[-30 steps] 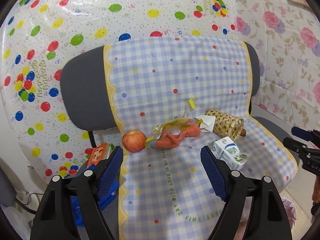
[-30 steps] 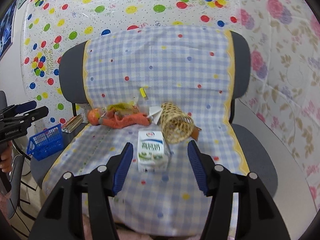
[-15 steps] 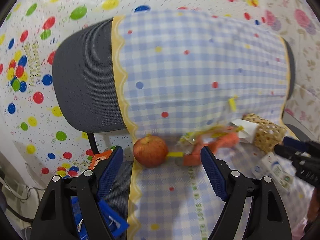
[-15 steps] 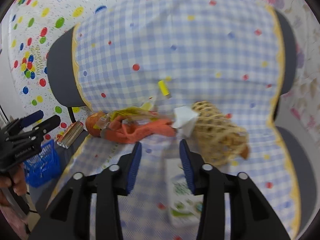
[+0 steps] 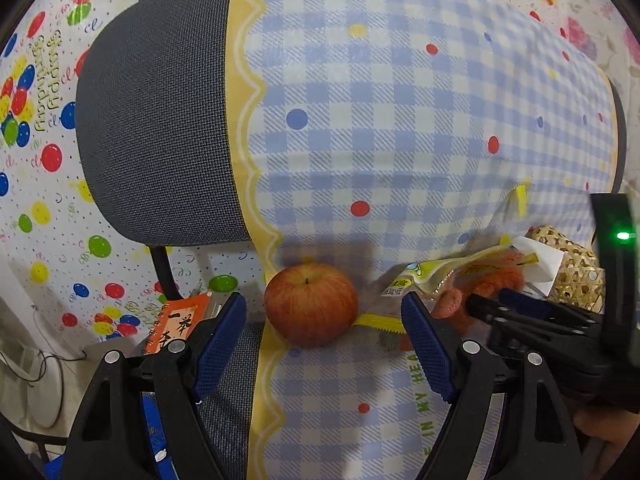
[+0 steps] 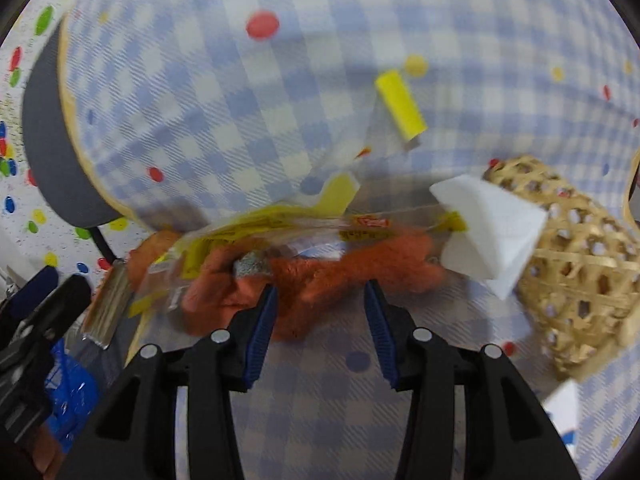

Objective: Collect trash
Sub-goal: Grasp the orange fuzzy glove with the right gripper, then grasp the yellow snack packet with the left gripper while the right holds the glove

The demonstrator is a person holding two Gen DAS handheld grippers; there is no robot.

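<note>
**Two tongs over the chair seat**

Left tongs (image 5: 324,340) gape wide around the apple (image 5: 311,305), pads not touching it. Right tongs (image 6: 320,322) have just been narrowing, still apart, the orange cloth (image 6: 320,276) at their tips under a yellow wrapper (image 6: 280,224), beside the wicker basket (image 6: 576,264).

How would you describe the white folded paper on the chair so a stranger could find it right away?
Start at the office chair draped in a blue checked cloth. On its seat lies a row of clutter: an orange fuzzy cloth, then a woven bamboo basket tipped on its side. The white folded paper sits between those two, against the basket's mouth, the only plain white, sharp-cornered piece there.
</note>
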